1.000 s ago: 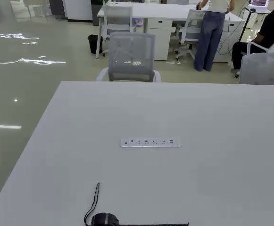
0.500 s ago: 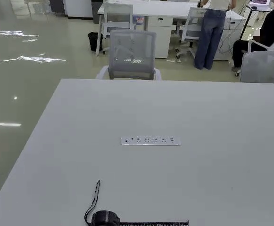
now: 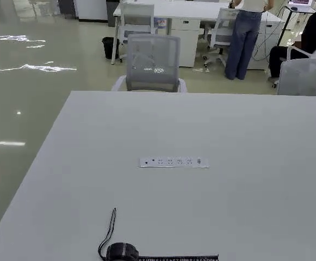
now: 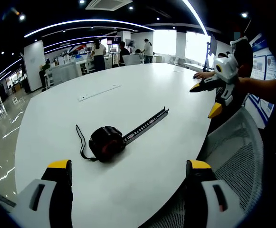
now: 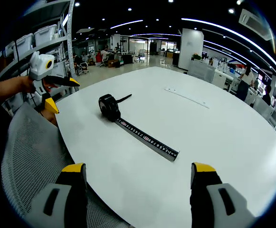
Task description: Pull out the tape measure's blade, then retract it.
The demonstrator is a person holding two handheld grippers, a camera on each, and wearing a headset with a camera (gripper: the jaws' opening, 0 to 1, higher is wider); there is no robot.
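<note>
Located at the near edge of the white desk (image 3: 201, 125): black tape measure (image 3: 121, 253), case lying on the surface, partly cut off by the bottom border of the head view. Blade (image 3: 177, 258) drawn out of the case toward the person's right, flat on the desk, printed markings legible along its length in the right gripper view. Black wrist strap (image 3: 109, 231) looped from the case, trailing toward the desk's middle. White power strip (image 3: 173, 162) farther in on the desk, well apart from the tape measure.

Left gripper (image 4: 129, 166): jaws released, spread wide, nothing between them. Held off the desk's near edge, facing the case, no contact with it. In the left gripper view, case near centre, blade running away to the upper right.

Right gripper (image 5: 138, 167): jaws likewise released and empty, spread wide. Held off the desk's near edge, facing the blade's free end, no contact with blade or case.

Each gripper also seen from the other's camera, held in a hand beside the desk's edge, well apart from one another, tape measure between them. Grey mesh chair (image 5: 28, 152) below, next to the near edge.

Beyond the desk: office chair (image 3: 152, 62) with mesh back at the far side, glossy floor, further white desks, standing person (image 3: 245, 38) in jeans at the back.
</note>
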